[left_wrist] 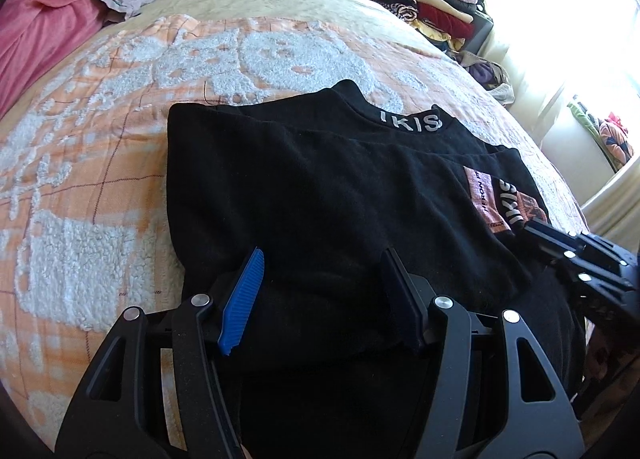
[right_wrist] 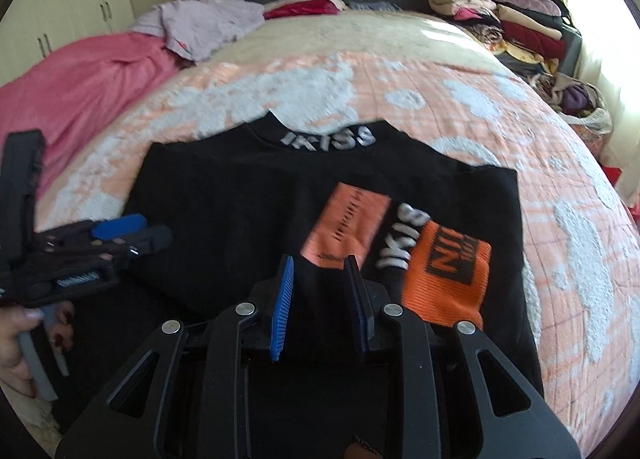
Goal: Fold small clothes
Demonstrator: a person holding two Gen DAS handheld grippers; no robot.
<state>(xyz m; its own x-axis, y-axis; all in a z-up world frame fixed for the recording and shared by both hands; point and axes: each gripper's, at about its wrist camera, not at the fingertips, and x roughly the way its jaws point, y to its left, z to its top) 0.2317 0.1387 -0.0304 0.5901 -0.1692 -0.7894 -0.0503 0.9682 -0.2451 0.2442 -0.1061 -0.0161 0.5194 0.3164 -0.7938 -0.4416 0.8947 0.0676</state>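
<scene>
A black top [left_wrist: 320,187] with white "IKISS" lettering on its collar and orange patches lies partly folded on the bed; it also shows in the right wrist view [right_wrist: 248,199]. My left gripper [left_wrist: 324,287] is open, its blue-padded fingers hovering over the near edge of the top, with no cloth between them. My right gripper [right_wrist: 320,287] is open a smaller way, over the near edge just left of the orange patches [right_wrist: 444,275]. The right gripper also shows at the right edge of the left wrist view [left_wrist: 560,247], and the left gripper at the left of the right wrist view [right_wrist: 132,235].
The bed has an orange and white fleecy blanket [left_wrist: 120,139]. A pink cover [right_wrist: 80,91] and loose lilac clothes [right_wrist: 208,23] lie at the far left. A stack of folded clothes [right_wrist: 504,15] stands at the far right by a bright window.
</scene>
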